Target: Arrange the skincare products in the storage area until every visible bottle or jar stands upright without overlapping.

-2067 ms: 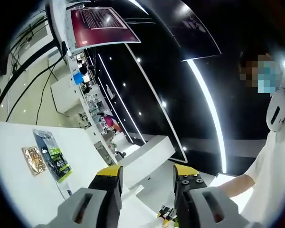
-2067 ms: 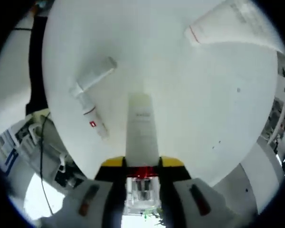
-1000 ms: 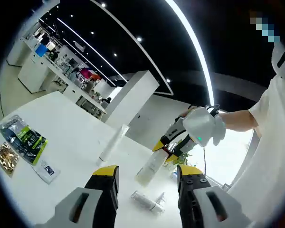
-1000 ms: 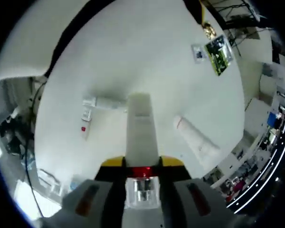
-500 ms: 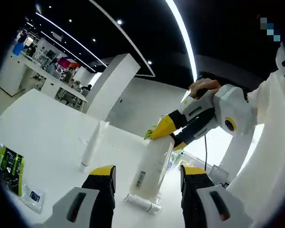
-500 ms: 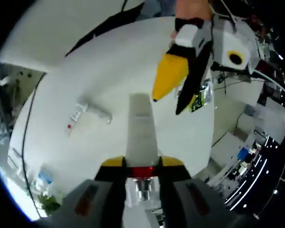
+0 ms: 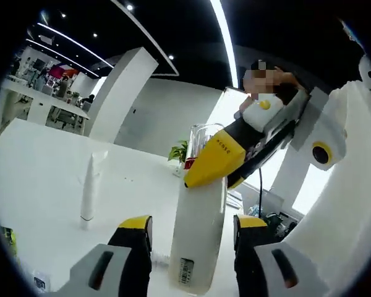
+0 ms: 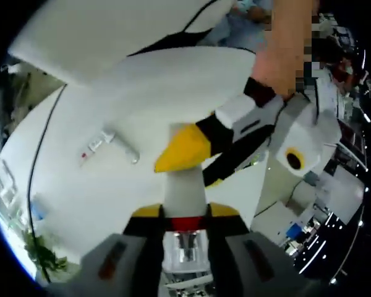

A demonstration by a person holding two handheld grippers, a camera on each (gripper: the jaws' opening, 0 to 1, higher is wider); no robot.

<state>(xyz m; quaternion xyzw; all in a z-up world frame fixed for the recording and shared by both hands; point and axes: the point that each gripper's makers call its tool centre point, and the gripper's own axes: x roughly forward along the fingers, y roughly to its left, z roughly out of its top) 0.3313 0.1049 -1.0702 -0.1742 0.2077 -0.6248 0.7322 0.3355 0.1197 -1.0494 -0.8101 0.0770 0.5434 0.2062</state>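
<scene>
One tall white plastic bottle [image 7: 198,241], clamped by right tongs [image 8: 184,218]; left tongs [image 7: 188,224] stood wide around it. Next: seat upright on white table [image 7: 43,179].

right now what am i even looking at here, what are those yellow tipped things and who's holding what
There is no robot arm here. A person holds a hand tool with two yellow-tipped fingers in each hand, and a fisheye camera rides on each tool. The left gripper view looks out along the left gripper. The right gripper view looks along the right gripper.

The right gripper is shut on the top end of a tall white bottle, near its red band. The left gripper is open, with its fingers on either side of the bottle's lower part.

On the white table a slim white tube stands upright, and a small white pump bottle lies on its side. I cannot tell whether the held bottle touches the table.
</scene>
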